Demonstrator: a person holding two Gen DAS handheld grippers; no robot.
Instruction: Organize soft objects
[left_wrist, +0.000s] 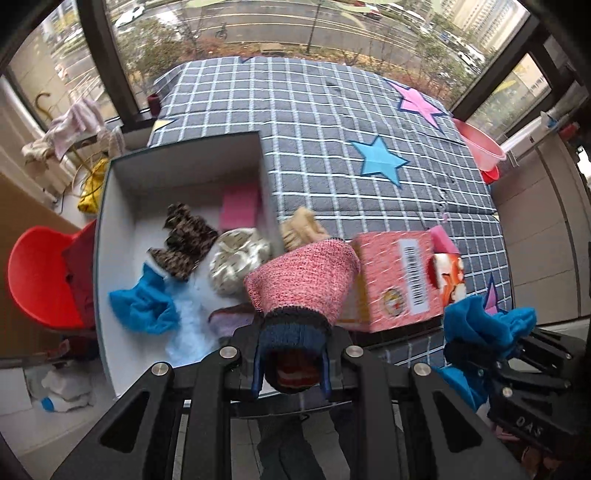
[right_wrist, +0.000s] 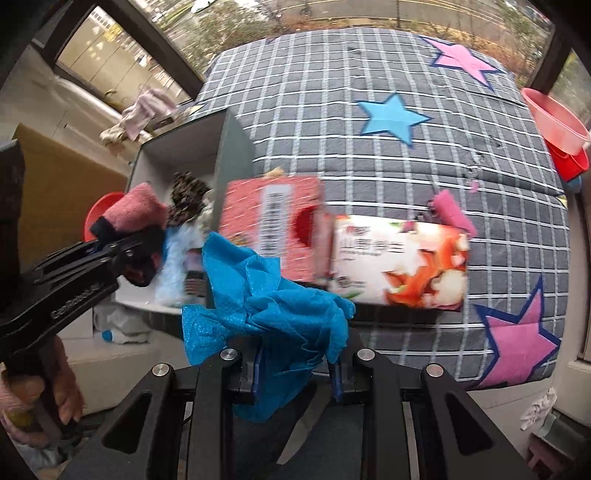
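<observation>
Gripping a pink knitted sock (left_wrist: 303, 280) by its dark blue cuff, the left gripper (left_wrist: 290, 373) is holding its jaws nearly closed on the fabric, with the sock's pink body sticking out beyond the fingertips. It is hanging above the near right corner of the open white box (left_wrist: 122, 184), which is sitting at the left edge of the grey checked mattress (left_wrist: 332, 122). Lying inside that box are a leopard-print cloth (left_wrist: 184, 240), a cream patterned bundle (left_wrist: 236, 266), a blue cloth (left_wrist: 144, 306) and a pink folded piece (left_wrist: 240, 206) against the far wall.

Pinching a crumpled bright blue cloth (right_wrist: 273, 306), the right gripper (right_wrist: 295, 369) is likewise keeping its jaws close together, the cloth bunching up above the fingertips and a tail of it drooping below them. It is hovering at the mattress's near edge, just right of the box. Beyond it, a red carton with a barcode (right_wrist: 273, 225) and a white snack packet (right_wrist: 399, 262) are lying side by side on the mattress, touching, with a pink rolled item (right_wrist: 452, 210) just behind the packet.

A person's hand (right_wrist: 55, 387) is clasping the left gripper's handle in the right wrist view.
</observation>
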